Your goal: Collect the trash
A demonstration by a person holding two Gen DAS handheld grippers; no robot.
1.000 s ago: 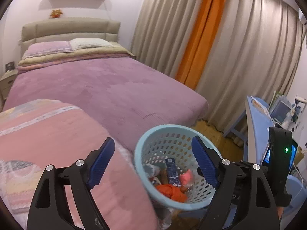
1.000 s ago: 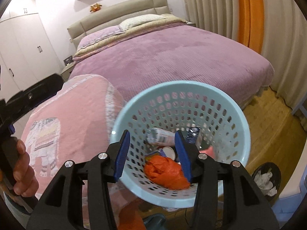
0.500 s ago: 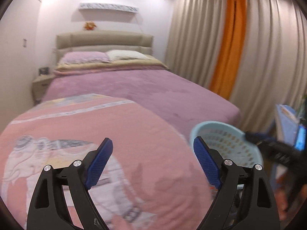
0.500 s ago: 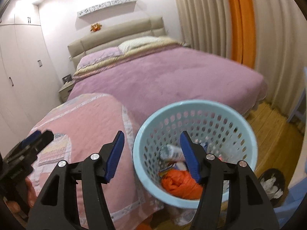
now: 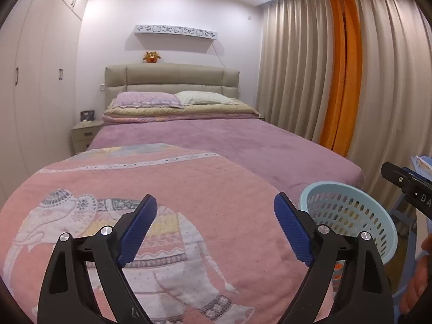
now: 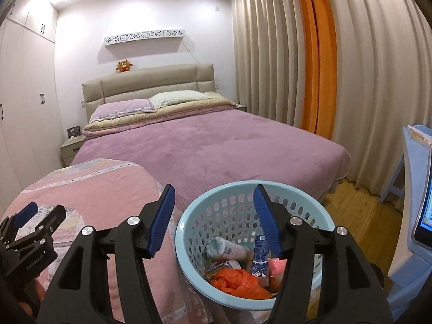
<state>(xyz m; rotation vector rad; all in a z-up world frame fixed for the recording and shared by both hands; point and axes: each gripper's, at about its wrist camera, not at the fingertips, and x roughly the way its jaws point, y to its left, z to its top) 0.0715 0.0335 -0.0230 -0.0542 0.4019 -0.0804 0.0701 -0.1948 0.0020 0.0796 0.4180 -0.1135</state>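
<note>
A light blue perforated basket (image 6: 213,210) stands at the foot of the bed and also shows in the left wrist view (image 5: 351,210). It holds trash: an orange plastic bag (image 6: 237,283), a crumpled bottle (image 6: 224,247), a blue carton (image 6: 259,256) and a pink piece (image 6: 278,266). My right gripper (image 6: 213,216) is open and empty, above the basket's near left rim. My left gripper (image 5: 216,226) is open and empty over the pink elephant quilt (image 5: 162,216). It shows at the left edge of the right wrist view (image 6: 40,213).
A large bed with a purple cover (image 6: 216,140) fills the middle. Beige and orange curtains (image 6: 318,54) hang at the right. A blue desk (image 6: 415,162) stands at the far right, with wooden floor (image 6: 359,210) beside it. A nightstand (image 5: 85,135) and white wardrobes (image 5: 32,94) are at the left.
Both grippers have pulled back and up from the basket. The left one swung left over the quilt. The right gripper's jaws have opened wider.
</note>
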